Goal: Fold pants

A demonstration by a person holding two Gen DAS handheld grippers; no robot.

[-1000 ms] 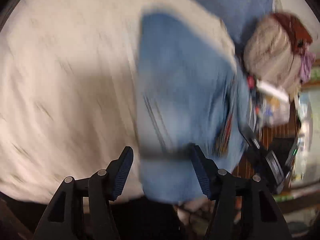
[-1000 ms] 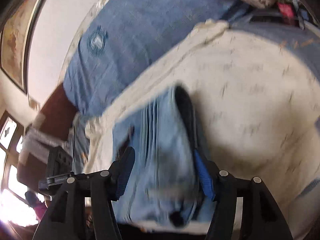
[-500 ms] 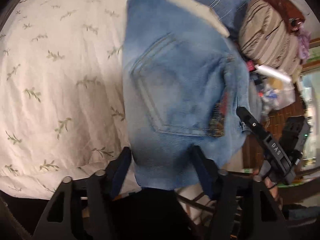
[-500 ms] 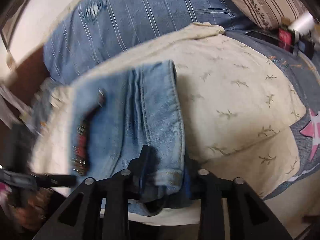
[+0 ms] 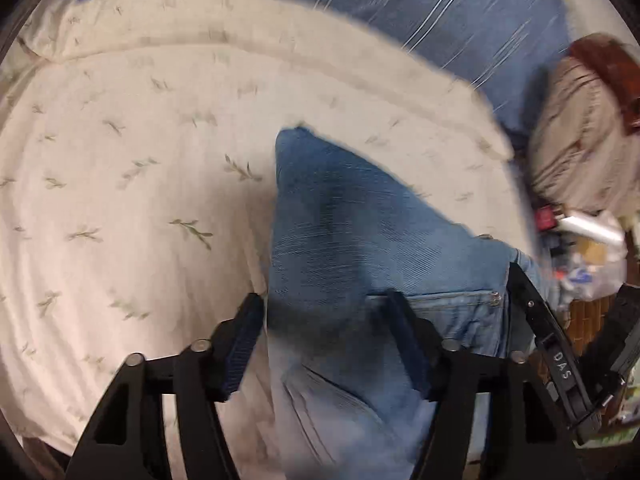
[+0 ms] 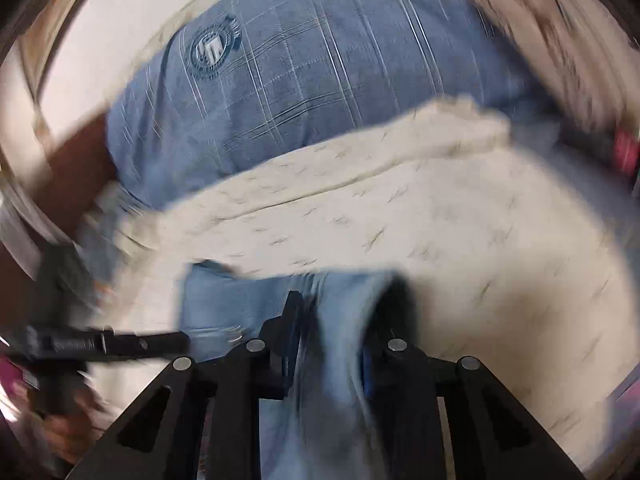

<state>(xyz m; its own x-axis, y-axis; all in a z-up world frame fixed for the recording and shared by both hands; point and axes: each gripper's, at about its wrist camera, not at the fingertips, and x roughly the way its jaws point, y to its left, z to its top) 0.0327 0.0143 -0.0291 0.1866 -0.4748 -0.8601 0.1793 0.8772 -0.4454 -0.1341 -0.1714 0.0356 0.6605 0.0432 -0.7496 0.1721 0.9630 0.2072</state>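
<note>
The jeans (image 5: 360,248) lie bunched on the cream leaf-print quilt (image 5: 120,200) of the bed, one end peaked up ahead of me and the pocket side trailing toward my left gripper (image 5: 324,340). Its jaws have just been opening and now stand spread, denim between them but not pressed. My right gripper (image 6: 328,344) has its jaws drawn in, pinching a thick fold of the same jeans (image 6: 336,320); they have just been closing on it. I judge a fold is being laid down: one side let go, the other carried. Next I must bring the pinched edge over squarely, lay it flat on the quilt and release, keeping my left jaws clear of the cloth.
</note>
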